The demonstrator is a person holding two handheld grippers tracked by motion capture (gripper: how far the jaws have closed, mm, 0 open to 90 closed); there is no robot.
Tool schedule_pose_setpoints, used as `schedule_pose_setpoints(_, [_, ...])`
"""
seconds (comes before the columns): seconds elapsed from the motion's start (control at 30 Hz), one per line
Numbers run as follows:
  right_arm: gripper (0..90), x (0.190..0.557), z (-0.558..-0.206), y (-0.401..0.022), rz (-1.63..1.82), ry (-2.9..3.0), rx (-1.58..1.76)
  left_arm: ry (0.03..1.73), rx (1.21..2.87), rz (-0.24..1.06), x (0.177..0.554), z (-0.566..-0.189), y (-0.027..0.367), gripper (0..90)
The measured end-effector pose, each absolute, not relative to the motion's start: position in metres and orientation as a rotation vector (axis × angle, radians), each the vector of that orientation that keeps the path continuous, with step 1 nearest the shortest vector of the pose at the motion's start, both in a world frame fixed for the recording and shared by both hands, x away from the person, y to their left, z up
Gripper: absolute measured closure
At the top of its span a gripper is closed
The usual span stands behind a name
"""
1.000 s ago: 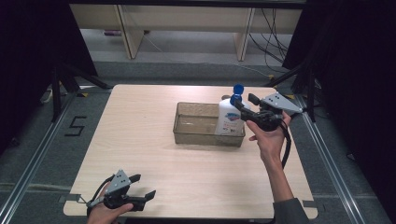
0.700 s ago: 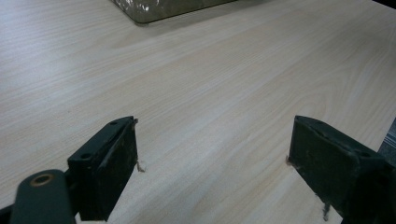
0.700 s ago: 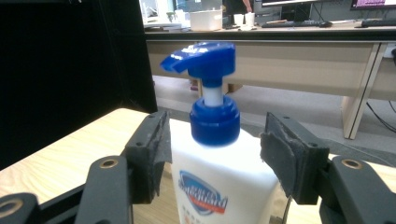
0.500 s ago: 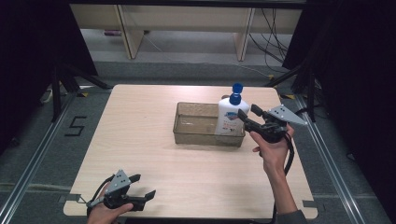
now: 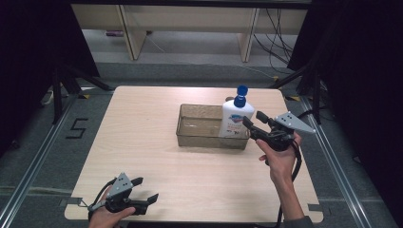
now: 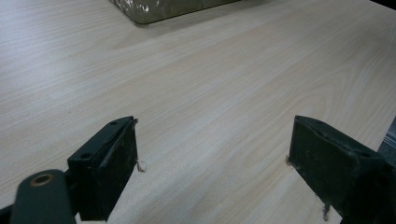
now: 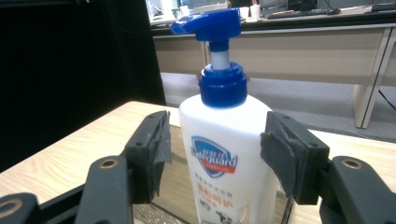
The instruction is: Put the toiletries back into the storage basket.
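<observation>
We see a white bottle [image 5: 235,119] with a blue pump cap; in the right gripper view its label [image 7: 214,161] shows a blue shield with white lettering and a red band, above orange and dark print. The bottle stands at the 3 o'clock end of a clear, faintly olive-tinted tray [image 5: 199,128]. The table [image 5: 142,137] is pale beige with fine wood grain running across it. Our right gripper [image 5: 255,122] at 3 o'clock is black with a light grey plate on top; our left gripper [image 5: 145,189] at 7 o'clock is likewise black with a grey plate. The floor [image 5: 43,156] is grey, with a black "5" at 9 o'clock.
</observation>
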State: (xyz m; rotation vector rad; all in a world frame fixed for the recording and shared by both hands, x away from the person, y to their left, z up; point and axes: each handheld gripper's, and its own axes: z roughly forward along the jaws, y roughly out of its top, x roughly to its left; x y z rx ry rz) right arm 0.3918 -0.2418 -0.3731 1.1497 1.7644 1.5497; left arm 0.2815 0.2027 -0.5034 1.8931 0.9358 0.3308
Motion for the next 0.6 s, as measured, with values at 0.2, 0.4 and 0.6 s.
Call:
schedule_pose_setpoints(0.2, [40.7, 0.387, -0.375, -0.241, 1.578, 1.765, 1.138, 0.941, 1.889, 0.334, 0.282, -0.503, 0.203, 14.9])
schedule_pose_setpoints(0.4, [40.0, 0.381, -0.378, -0.232, 1.510, 1.798, 1.110, 0.940, 1.881, 0.331, 0.282, -0.503, 0.203, 14.9])
schedule_pose_setpoints(0.6, [39.7, 0.376, -0.380, -0.228, 1.528, 1.813, 1.098, 0.937, 1.883, 0.332, 0.282, -0.503, 0.203, 14.9])
